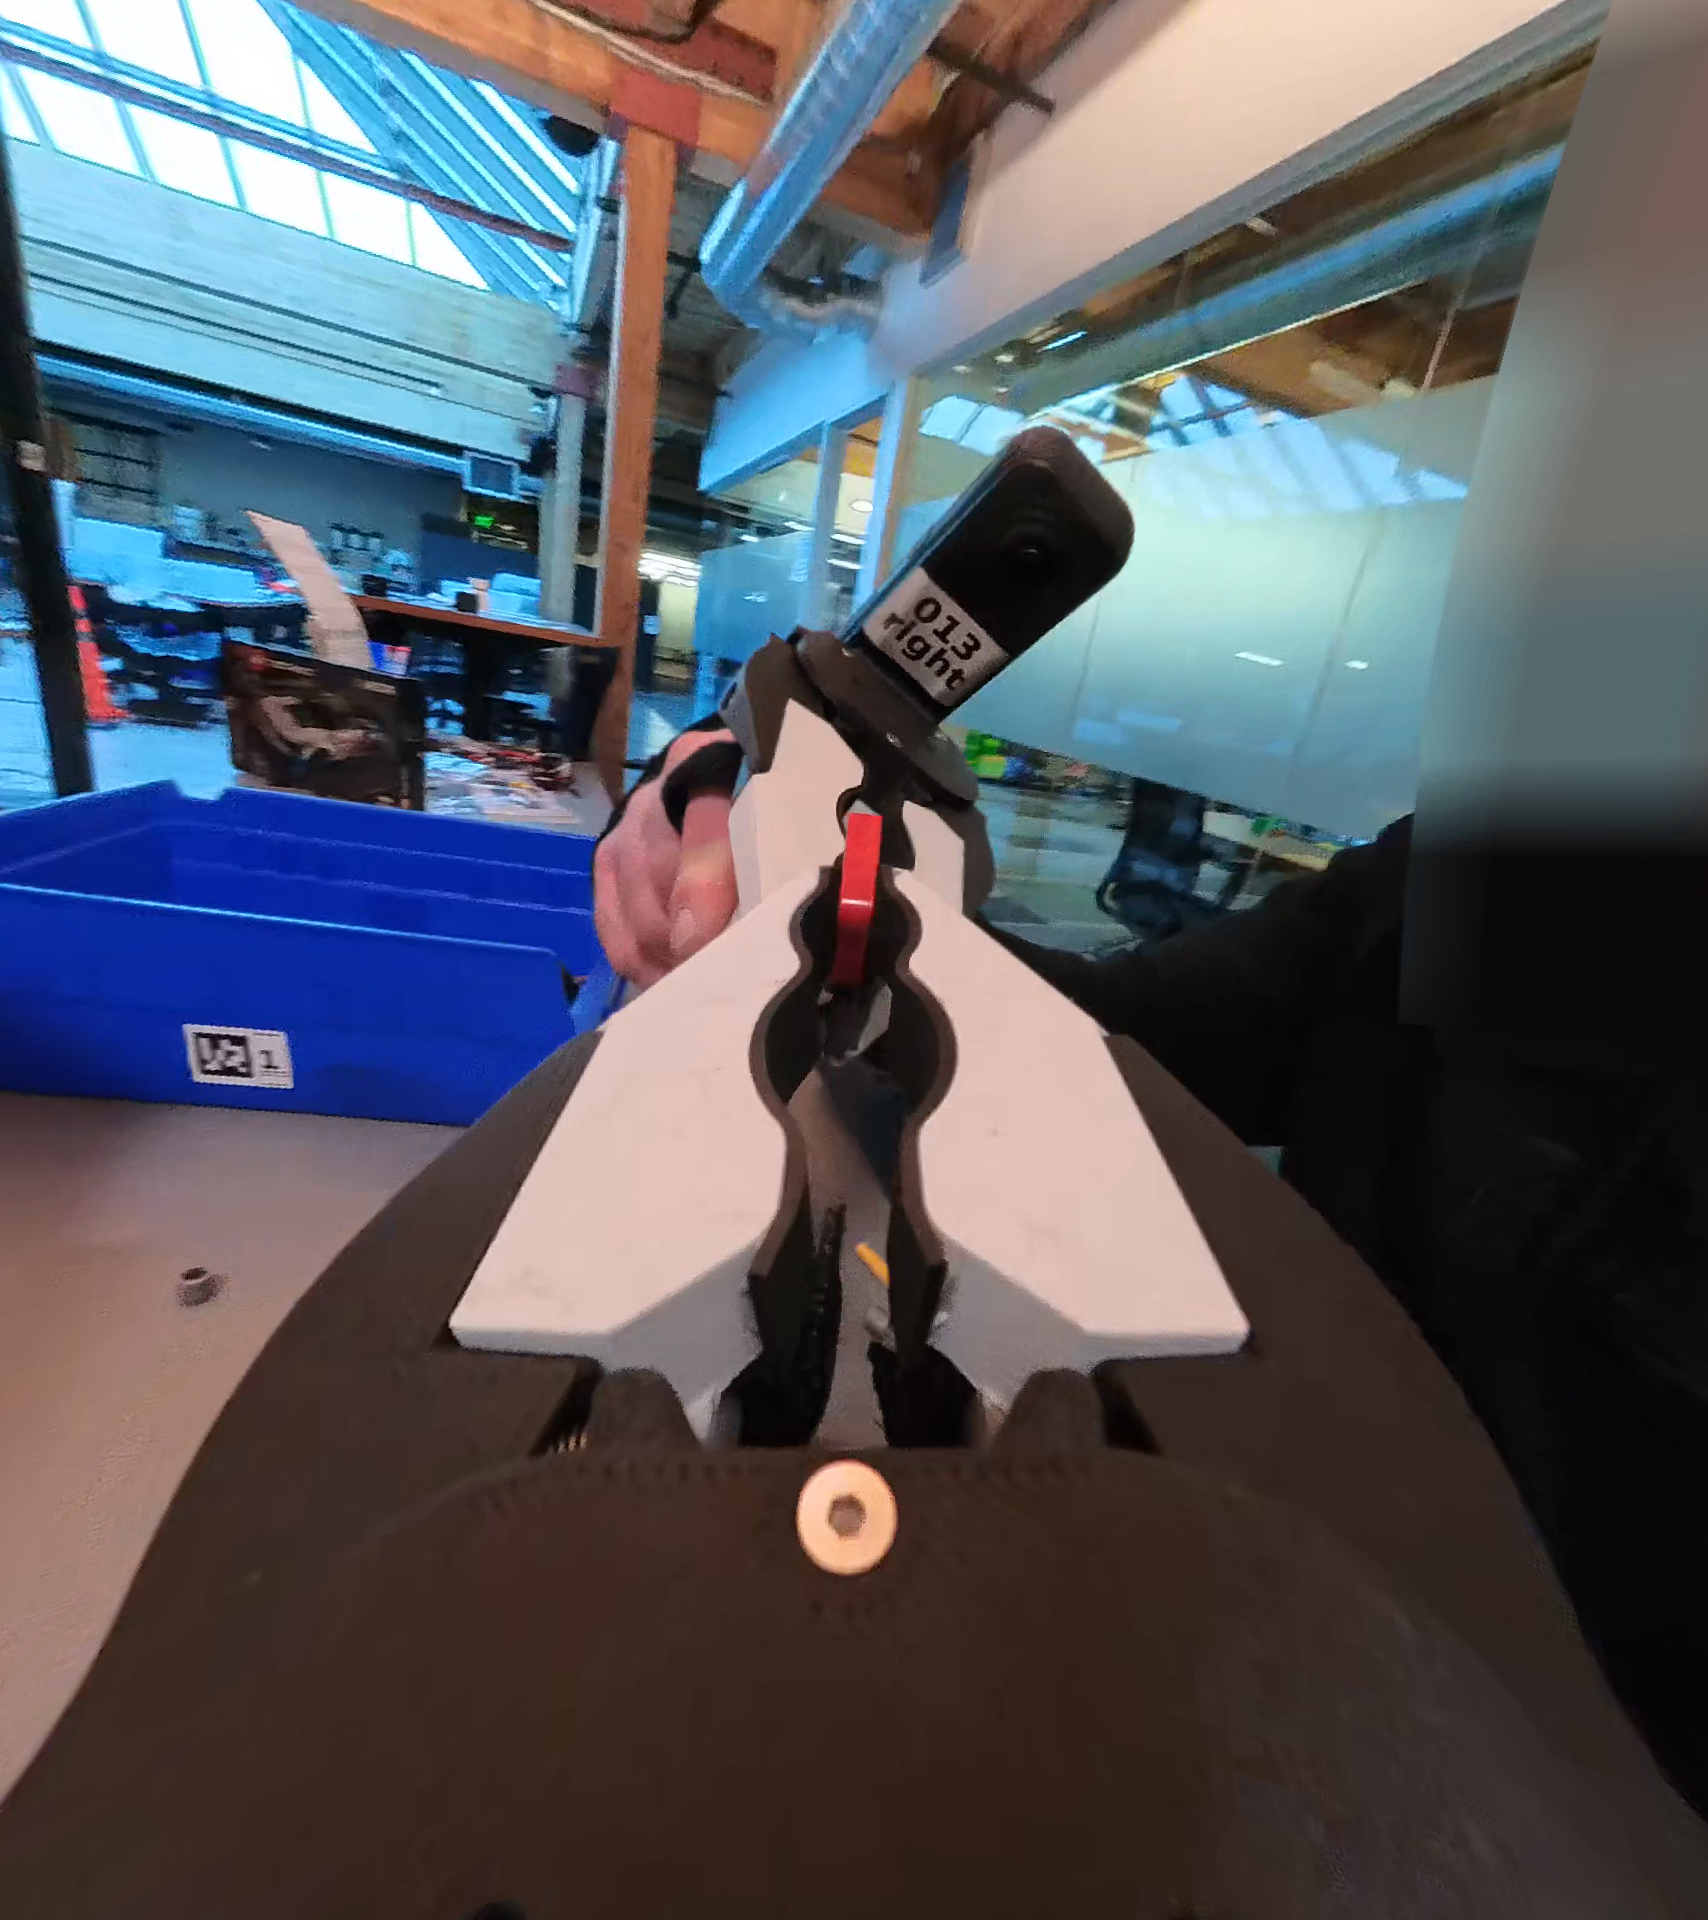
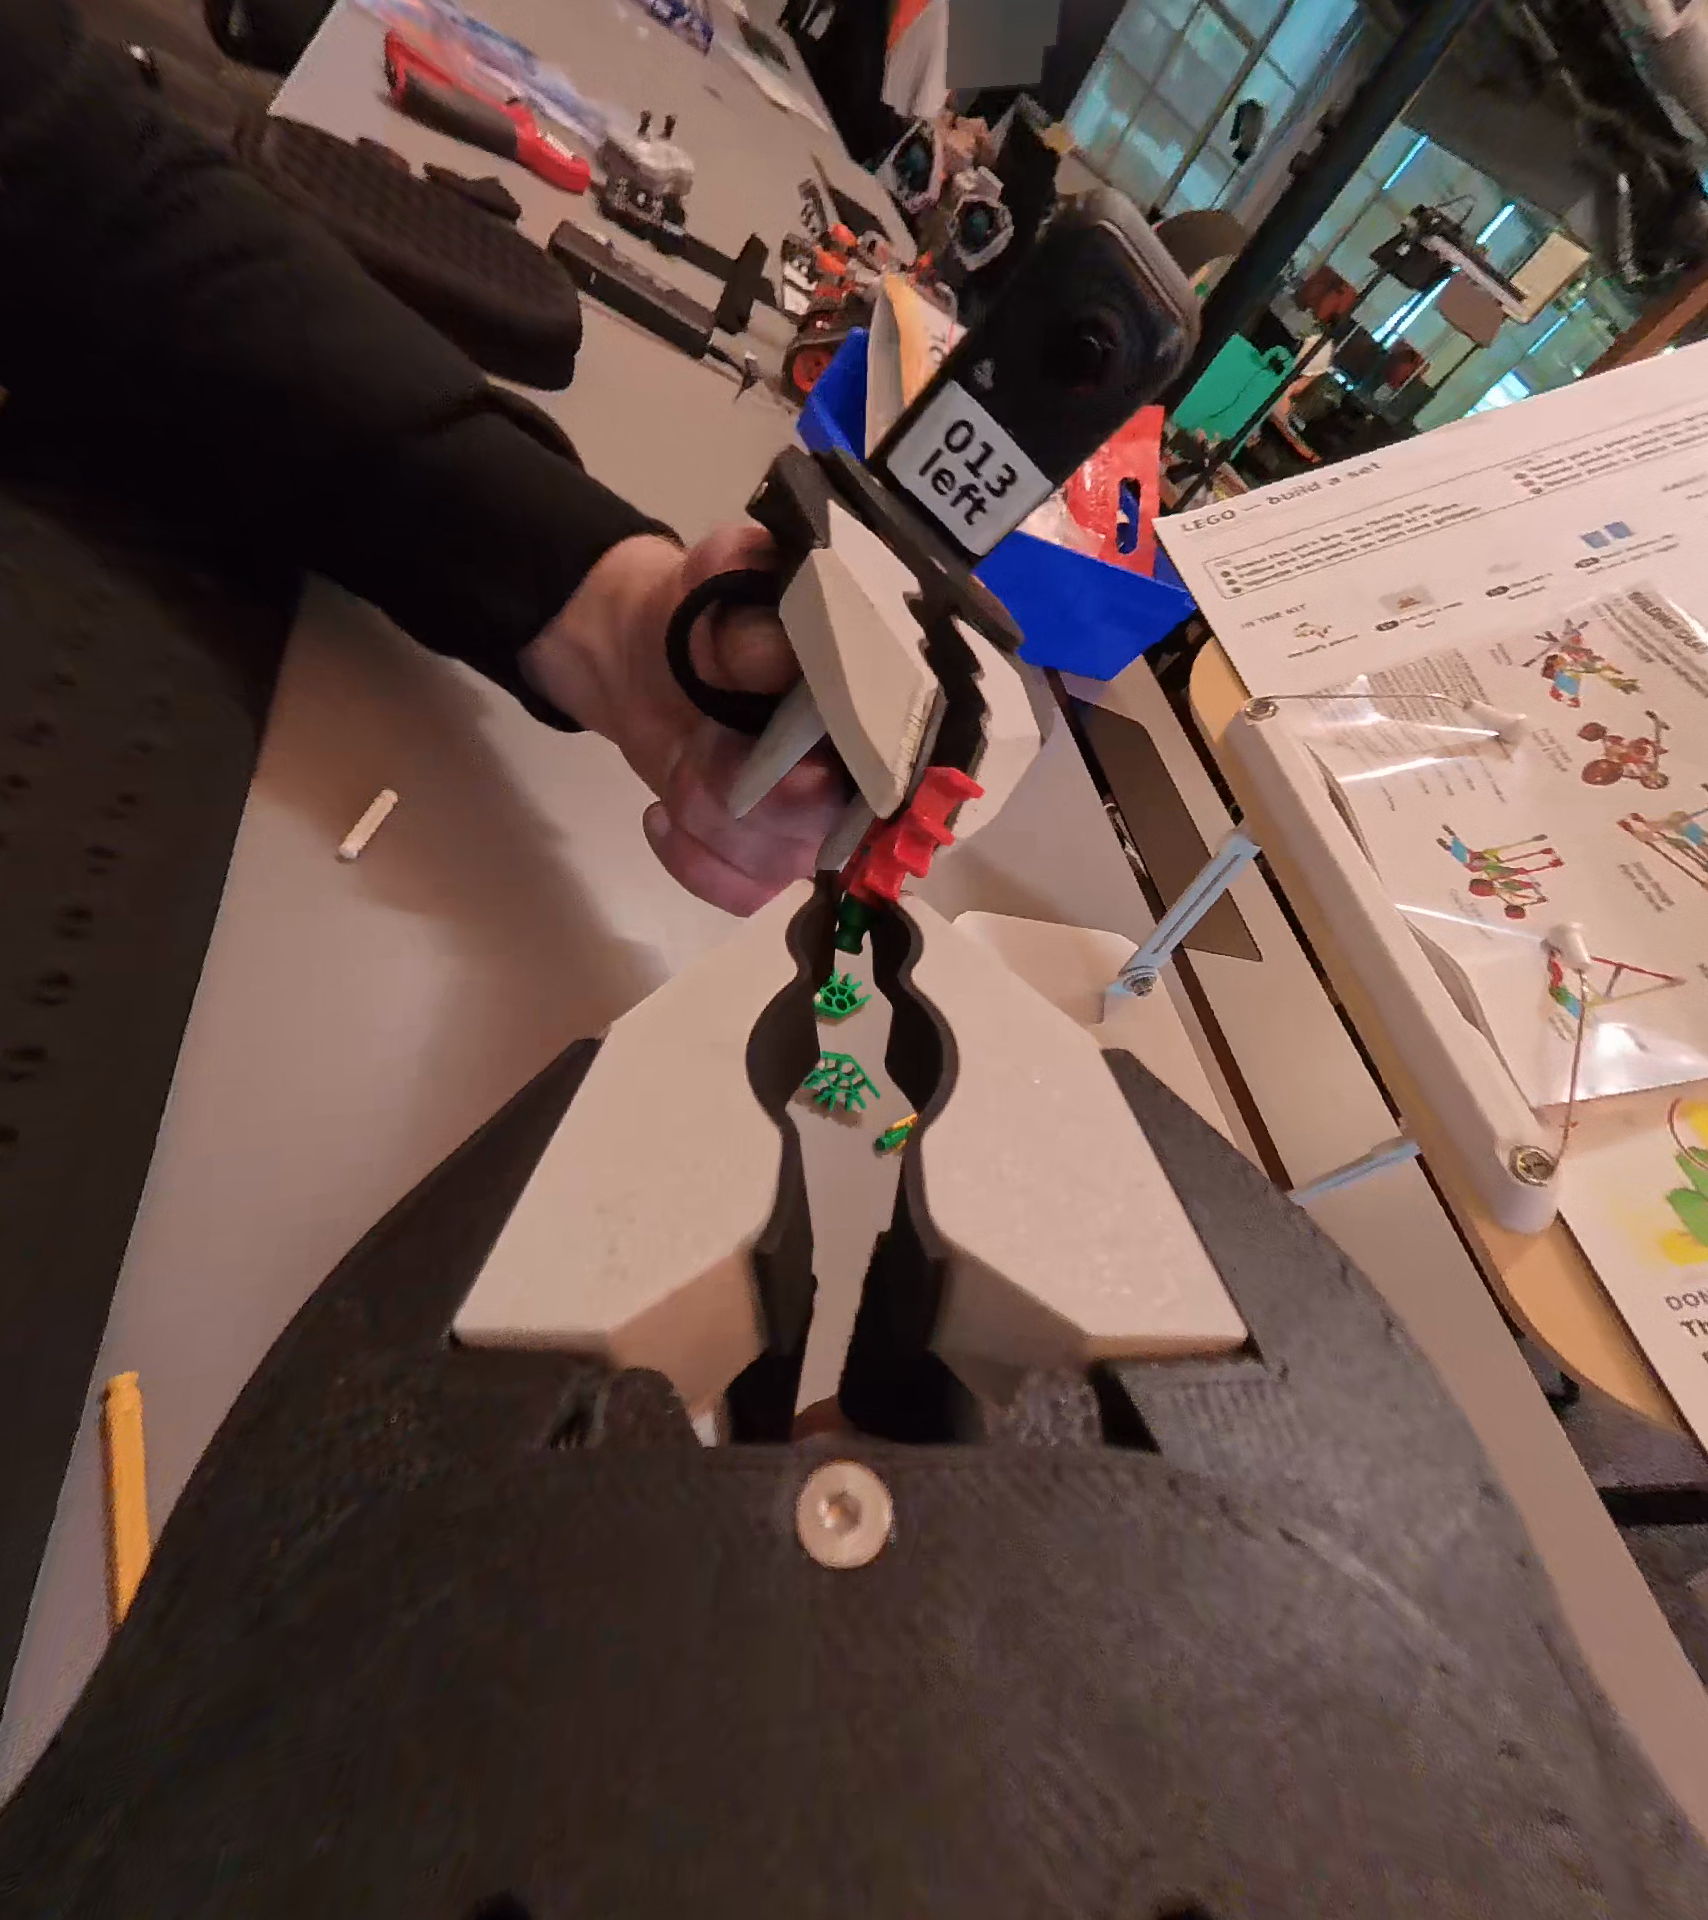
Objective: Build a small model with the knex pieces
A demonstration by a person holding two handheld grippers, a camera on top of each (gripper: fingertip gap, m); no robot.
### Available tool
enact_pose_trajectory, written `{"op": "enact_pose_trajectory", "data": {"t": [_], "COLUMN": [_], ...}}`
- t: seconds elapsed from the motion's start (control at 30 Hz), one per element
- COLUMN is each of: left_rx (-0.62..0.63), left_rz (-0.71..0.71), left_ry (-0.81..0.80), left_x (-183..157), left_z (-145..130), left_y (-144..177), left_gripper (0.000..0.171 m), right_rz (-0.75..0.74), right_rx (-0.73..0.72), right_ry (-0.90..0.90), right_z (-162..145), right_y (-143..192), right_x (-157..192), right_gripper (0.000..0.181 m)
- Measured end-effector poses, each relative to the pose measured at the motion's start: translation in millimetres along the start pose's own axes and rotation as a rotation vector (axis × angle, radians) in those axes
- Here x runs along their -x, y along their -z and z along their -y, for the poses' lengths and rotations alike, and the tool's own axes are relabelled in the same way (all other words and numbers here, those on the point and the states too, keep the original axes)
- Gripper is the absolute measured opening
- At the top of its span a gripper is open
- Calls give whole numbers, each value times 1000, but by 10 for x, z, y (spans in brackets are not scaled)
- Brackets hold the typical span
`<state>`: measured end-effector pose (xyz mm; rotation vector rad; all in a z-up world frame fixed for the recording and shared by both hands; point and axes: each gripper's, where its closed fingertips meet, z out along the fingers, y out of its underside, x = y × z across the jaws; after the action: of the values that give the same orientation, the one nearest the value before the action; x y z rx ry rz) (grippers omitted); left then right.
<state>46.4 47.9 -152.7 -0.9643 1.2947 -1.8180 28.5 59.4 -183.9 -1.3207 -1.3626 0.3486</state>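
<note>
My left gripper [image 1: 855, 904] is shut on a flat red toothed connector [image 1: 855, 894], held in the air above the table. It also shows in the right wrist view [image 2: 933, 810], gripped by a hand [image 2: 725, 790], with the red connector [image 2: 917, 831] in its tips. My right gripper [image 2: 852, 909] meets it tip to tip. Its jaws are nearly closed on a small green piece [image 2: 852, 923] that touches the connector's lower end. In the left wrist view the right gripper [image 1: 865, 805] points back at me from just beyond the connector.
A blue bin [image 1: 206, 935] stands on the grey table [image 1: 102, 1247] to the left. An instruction sheet on a tilted board [image 2: 1452, 831] is at the right. Green pieces [image 2: 839, 1081], a white rod [image 2: 367, 826] and a yellow rod [image 2: 123, 1486] lie on the table. A dark sleeve [image 2: 310, 416] reaches in. My right gripper's tips are some 20 centimeters from the yellow rod [image 2: 123, 1486].
</note>
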Motion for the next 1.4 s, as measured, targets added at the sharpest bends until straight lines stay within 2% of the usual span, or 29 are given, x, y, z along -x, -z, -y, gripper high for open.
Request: {"op": "enact_pose_trajectory", "data": {"t": [0.17, 0.3, 0.4, 0.53, 0.6, 0.67, 0.77, 0.93, 1.03, 1.2, 1.3, 1.4], "left_rx": [-8, -23, -18, -17, -19, -16, 43, 100, 215, 372, 430, 420], "left_rz": [-111, -138, -194, -246, -216, -189, 0, 293, 461, 667, 746, 823], "left_ry": [69, 97, 118, 137, 146, 126, -24, -368, -648, -979, -1108, -1142], "left_x": [-79, -74, -158, -234, -158, -147, 16, 124, 139, 267, 362, 424], "left_z": [-70, -101, -116, -163, -180, -164, -136, 14, 39, 50, 22, 70], "left_y": [28, 39, 12, -5, 12, 0, -43, -101, -94, 1, 66, 96], "left_gripper": [3, 4, 5, 4, 5, 5, 7, 5, 4, 4, 3, 3], "right_rz": [62, 93, 177, 198, 170, 151, 67, 12, 19, 26, -11, -65], "right_rx": [18, 7, -58, -32, 13, -22, -76, -176, -208, -221, -199, -192], "right_ry": [62, 44, -8, 23, 47, 0, -113, -271, -354, -547, -616, -646], "right_z": [3, -17, 32, 17, -45, -49, -106, 5, 60, 6, -91, -115], "right_y": [-32, -54, -47, -103, -122, -127, -94, -78, -99, -198, -250, -265], "right_x": [115, 146, 233, 292, 241, 201, -3, -160, -178, -249, -307, -378], "right_gripper": [5, 4, 4, 4, 4, 3, 1, 1, 2, 3, 4, 4]}}
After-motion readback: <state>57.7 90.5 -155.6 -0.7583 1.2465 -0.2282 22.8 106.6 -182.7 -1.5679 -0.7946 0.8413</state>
